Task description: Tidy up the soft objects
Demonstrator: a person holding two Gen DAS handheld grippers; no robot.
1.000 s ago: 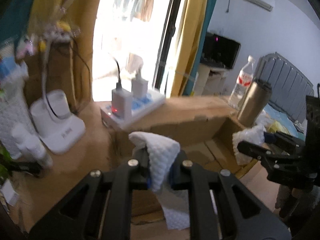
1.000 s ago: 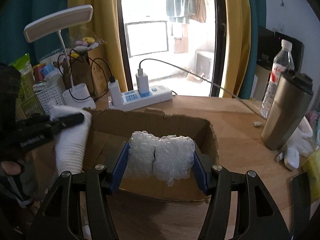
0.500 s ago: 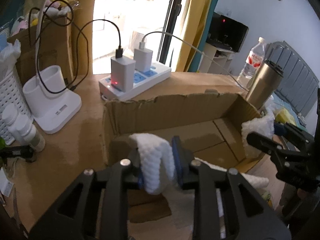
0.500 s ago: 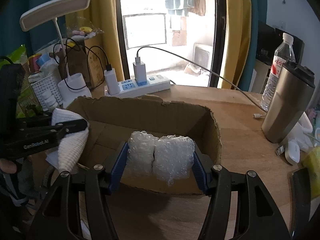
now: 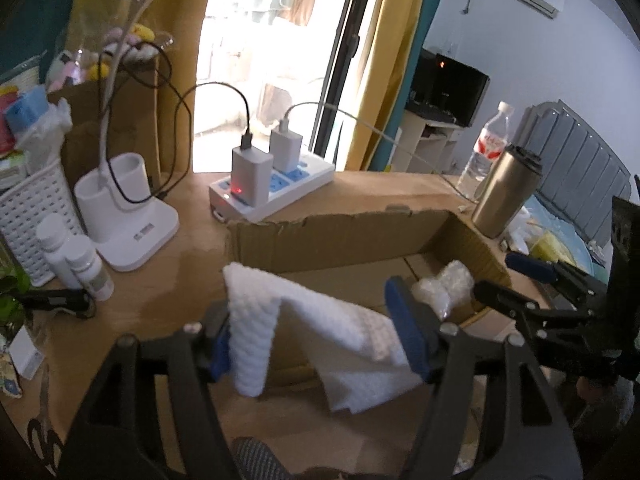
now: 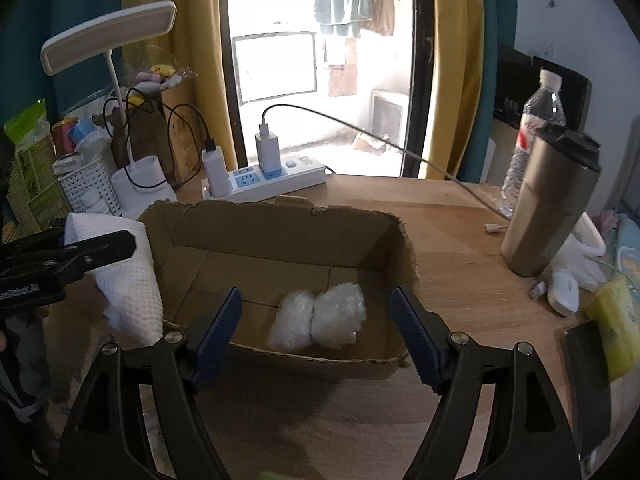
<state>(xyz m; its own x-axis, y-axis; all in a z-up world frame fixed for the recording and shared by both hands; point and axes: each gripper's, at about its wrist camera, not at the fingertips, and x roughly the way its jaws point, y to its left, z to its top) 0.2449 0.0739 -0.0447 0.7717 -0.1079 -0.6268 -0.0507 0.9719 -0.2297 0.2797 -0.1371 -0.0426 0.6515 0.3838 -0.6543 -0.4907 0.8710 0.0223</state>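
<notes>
Two sets of hand-held tongs point downward at an open cardboard box (image 6: 276, 240) standing on a wooden bench (image 6: 452, 240).

The right tongs (image 6: 316, 332) hover at the box's near wall. Their blue-padded jaws are opening and stand wide apart, touching nothing. A wad of bubble wrap (image 6: 318, 318) lies on the box floor beyond them, near the front wall and towards the right side.

The left tongs (image 5: 316, 336) sit at the box's left end, also tilted downward. Their jaws are opening. A folded white foam sheet (image 5: 304, 320) hangs between them: one fold drapes against the left pad, the rest spreads loosely towards the right pad and trails down outside the box wall. The pads no longer squeeze it. In the right wrist view the sheet (image 6: 124, 276) hangs over the box's left corner, with one black finger of the left tongs (image 6: 68, 256) across it.

Compared with a second ago, the bubble wrap has left the right tongs, which then pinched it from both sides above the box; it has dropped inside. The foam sheet, then clamped tightly in a narrow fold by the left tongs, has slackened and spread out.

Behind the box stand a white power strip (image 6: 264, 178) with chargers, a desk lamp (image 6: 108, 36), a steel tumbler (image 6: 548, 204) and a water bottle (image 6: 536, 132).
</notes>
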